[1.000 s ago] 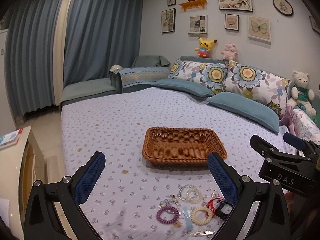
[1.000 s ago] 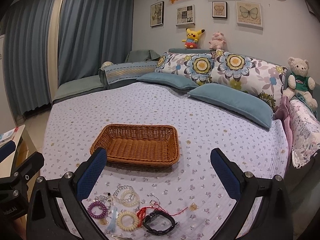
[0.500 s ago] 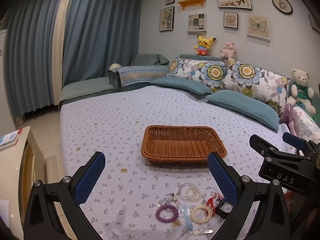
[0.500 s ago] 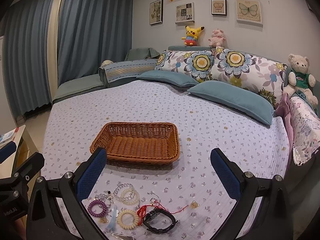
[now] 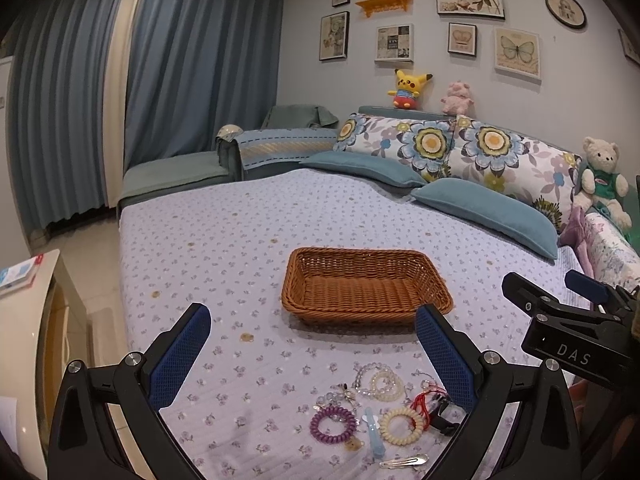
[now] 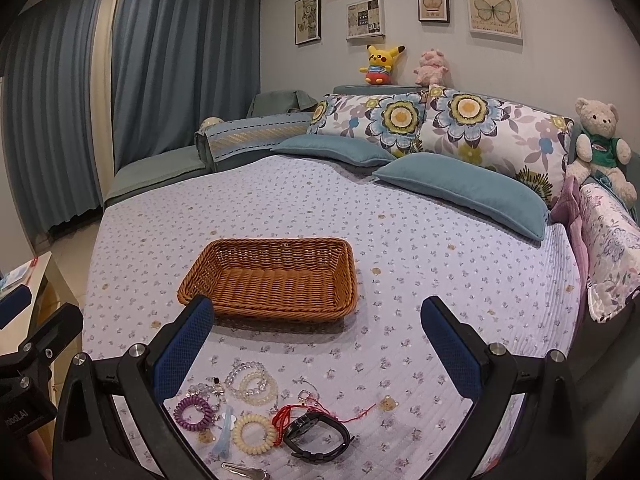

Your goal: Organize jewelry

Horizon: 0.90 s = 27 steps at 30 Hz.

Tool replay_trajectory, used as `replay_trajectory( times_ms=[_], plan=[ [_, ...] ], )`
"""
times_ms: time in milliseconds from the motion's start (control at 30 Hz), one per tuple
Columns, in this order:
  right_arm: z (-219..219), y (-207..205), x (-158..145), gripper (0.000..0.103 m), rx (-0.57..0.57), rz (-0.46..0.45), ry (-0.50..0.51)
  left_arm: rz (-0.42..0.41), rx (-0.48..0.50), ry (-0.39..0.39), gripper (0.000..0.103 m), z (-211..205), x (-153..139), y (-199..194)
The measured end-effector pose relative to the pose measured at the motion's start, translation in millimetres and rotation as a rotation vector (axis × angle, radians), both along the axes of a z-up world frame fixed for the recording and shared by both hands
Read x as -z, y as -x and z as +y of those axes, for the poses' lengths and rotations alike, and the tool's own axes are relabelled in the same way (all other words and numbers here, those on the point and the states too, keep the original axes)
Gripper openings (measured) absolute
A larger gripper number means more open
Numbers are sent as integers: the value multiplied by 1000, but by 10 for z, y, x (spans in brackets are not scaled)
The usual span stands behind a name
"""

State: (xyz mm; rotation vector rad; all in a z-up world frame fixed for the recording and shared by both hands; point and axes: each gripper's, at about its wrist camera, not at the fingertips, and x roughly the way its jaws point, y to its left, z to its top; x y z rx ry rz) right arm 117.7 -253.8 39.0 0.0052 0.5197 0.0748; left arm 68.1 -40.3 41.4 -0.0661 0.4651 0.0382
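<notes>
Compared with a second ago, both views sit slightly higher and farther back from the bed [image 5: 248, 240], so the wicker basket [image 5: 366, 280] appears a little lower in each frame; the jewelry has not shifted. The left claw [image 5: 312, 344] hangs above the bedspread with its blue-padded jaws spread wide and nothing between them, and the right claw [image 6: 316, 340] is spread just the same. The jewelry lies in a loose cluster on the bed, on the near side of the basket and apart from it, below and between each claw's fingers. Nearest the basket is a pair of pale bead bracelets [image 6: 252, 382]; nearer the camera are a purple coil hair tie [image 6: 194, 412], a cream coil hair tie [image 6: 254, 434], a light-blue clip [image 6: 224, 434] between them, a red cord [image 6: 320, 414], a black watch [image 6: 318, 434] and a silver snap clip [image 6: 246, 470]. The basket is brown, rectangular and empty.
</notes>
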Motion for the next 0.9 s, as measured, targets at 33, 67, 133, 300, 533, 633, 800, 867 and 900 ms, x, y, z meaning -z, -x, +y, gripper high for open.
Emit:
replay_trajectory(
  times_ms=[33, 67, 133, 300, 533, 633, 800, 867, 900],
  plan=[
    [-2, -2, -2, 103, -1, 0, -1, 0, 1, 1, 102, 0, 0, 2],
    [2, 0, -3, 103, -1, -1, -1, 0, 2, 2, 102, -6, 0, 2],
    [11, 4, 1, 103, -4, -2, 1, 2, 4, 3, 102, -18, 0, 0],
    [15, 5, 14, 103, -4, 2, 2, 7, 3, 4, 102, -22, 16, 4],
    [-37, -7, 151, 103, -7, 28, 9, 43, -2, 14, 102, 35, 124, -60],
    [-193, -7, 345, 103, 13, 54, 44, 123, 1, 38, 102, 183, 330, -150],
    [-591, -91, 875, 84, 26, 198, 14, 282, -32, 109, 102, 580, 880, -276],
    [-683, -102, 1059, 71, 19, 243, 11, 325, -26, 122, 100, 652, 1057, -311],
    [-729, -110, 1174, 66, 11, 273, 8, 342, -11, 128, 96, 656, 1126, -329]
  ],
)
